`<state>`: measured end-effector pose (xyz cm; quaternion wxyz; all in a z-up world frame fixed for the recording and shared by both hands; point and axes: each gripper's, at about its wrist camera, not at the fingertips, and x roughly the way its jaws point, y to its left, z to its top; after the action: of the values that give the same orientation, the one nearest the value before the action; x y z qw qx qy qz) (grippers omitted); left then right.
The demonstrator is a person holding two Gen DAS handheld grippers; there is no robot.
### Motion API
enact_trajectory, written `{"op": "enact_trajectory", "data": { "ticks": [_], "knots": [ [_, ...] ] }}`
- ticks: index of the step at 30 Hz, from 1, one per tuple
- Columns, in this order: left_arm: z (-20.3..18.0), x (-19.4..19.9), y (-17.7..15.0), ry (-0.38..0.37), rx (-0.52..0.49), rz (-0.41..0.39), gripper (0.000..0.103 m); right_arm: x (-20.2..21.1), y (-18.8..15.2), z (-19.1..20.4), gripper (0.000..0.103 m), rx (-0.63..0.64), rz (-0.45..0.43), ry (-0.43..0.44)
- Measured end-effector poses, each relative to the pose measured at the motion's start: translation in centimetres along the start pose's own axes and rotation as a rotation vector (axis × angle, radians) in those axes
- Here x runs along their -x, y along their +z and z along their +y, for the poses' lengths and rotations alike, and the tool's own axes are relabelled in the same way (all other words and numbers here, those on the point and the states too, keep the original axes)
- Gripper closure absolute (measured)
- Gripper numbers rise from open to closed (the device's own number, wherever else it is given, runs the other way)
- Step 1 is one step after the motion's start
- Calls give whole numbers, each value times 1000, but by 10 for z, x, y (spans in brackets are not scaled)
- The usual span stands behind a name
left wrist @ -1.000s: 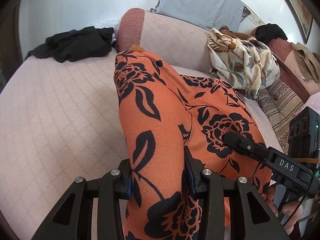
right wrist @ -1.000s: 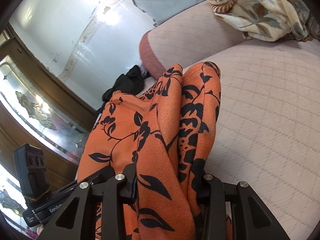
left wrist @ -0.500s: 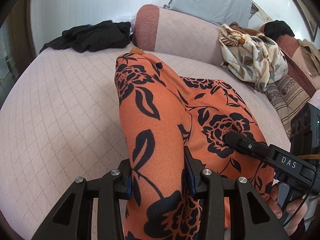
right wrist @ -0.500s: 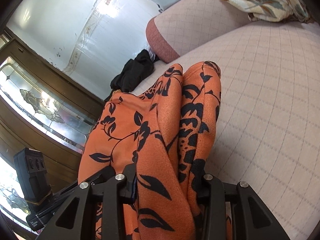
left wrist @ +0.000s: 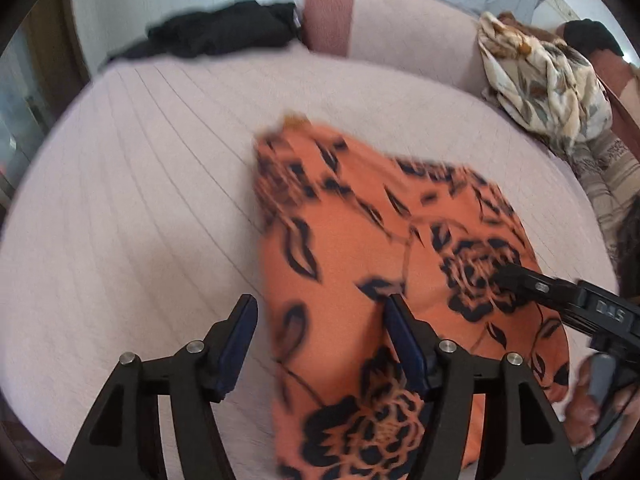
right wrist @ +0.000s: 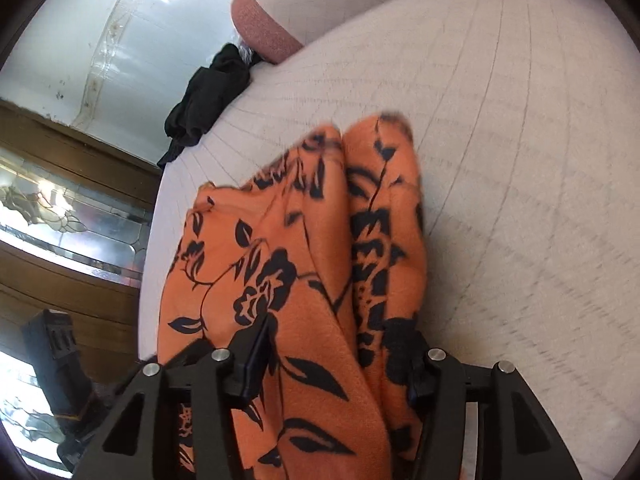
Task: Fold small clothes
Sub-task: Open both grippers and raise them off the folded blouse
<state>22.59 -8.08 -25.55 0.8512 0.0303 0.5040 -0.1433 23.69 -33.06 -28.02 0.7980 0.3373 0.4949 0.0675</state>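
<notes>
In the left wrist view, the left gripper point(left wrist: 318, 334) has spread its fingers since half a second ago, when they were pressed on the cloth; a gap now shows between the left pad and the orange cloth garment printed with black flowers point(left wrist: 384, 248), while the right pad still lies against the fabric. The garment, which was hanging bunched between both tools, now slopes down toward the pale pink quilted couch seat point(left wrist: 140, 200), its far end low over the cushion; motion blur hides whether it touches. The right gripper point(left wrist: 508, 274) enters from the right with its tip on the cloth. A heap of black clothing point(left wrist: 216, 32) lies at the far edge and a cream floral-print fabric bundle point(left wrist: 548, 84) sits against the backrest. In the right wrist view, the right gripper point(right wrist: 338, 354) is still pinching a thick fold of the garment point(right wrist: 304, 264) between its fingers, unchanged from before, with the couch seat point(right wrist: 500, 140) beneath and the black heap point(right wrist: 208, 100) far off. The release on the left suggests the fold is being laid down, with the right side probably next to let go.
</notes>
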Motion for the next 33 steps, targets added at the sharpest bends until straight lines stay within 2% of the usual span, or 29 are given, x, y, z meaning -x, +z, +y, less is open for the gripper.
{"op": "enact_trajectory", "data": {
  "ticks": [2,5,8,10,12,14,15,17,19,23,25,29,32,33],
  "knots": [
    [6,10,5,14,13,-44,34,15,2,3,47,26,-47,-30],
    [11,9,10,53,15,-70,31,45,0,13,47,85,-189,-113],
    [16,-5,8,94,7,-61,31,60,-1,31,47,146,-270,-76],
    [12,-14,8,114,-10,-65,25,54,1,42,49,175,-258,3],
    [10,-20,5,163,-40,-79,17,33,3,47,49,185,-191,34],
    [13,-23,6,163,-36,-72,14,6,6,40,50,154,-93,-35],
    [17,-23,6,147,-14,-62,14,-7,7,34,57,127,-56,-71],
    [22,-16,4,130,16,-58,14,0,4,28,64,114,-72,-72],
    [22,-6,-3,139,5,-71,14,17,0,32,64,123,-91,-53],
    [15,28,-39,182,-34,-151,14,58,-25,42,62,186,-163,-16],
    [10,33,-58,216,-68,-148,14,65,-40,45,65,217,-159,-3],
    [9,19,-78,221,-92,-101,13,39,-72,39,65,275,-33,-143],
    [14,36,-73,199,-58,-98,14,48,-74,49,65,283,-48,-172],
    [13,47,-71,206,-56,-122,14,55,-73,53,66,282,-56,-166]
  ]
}}
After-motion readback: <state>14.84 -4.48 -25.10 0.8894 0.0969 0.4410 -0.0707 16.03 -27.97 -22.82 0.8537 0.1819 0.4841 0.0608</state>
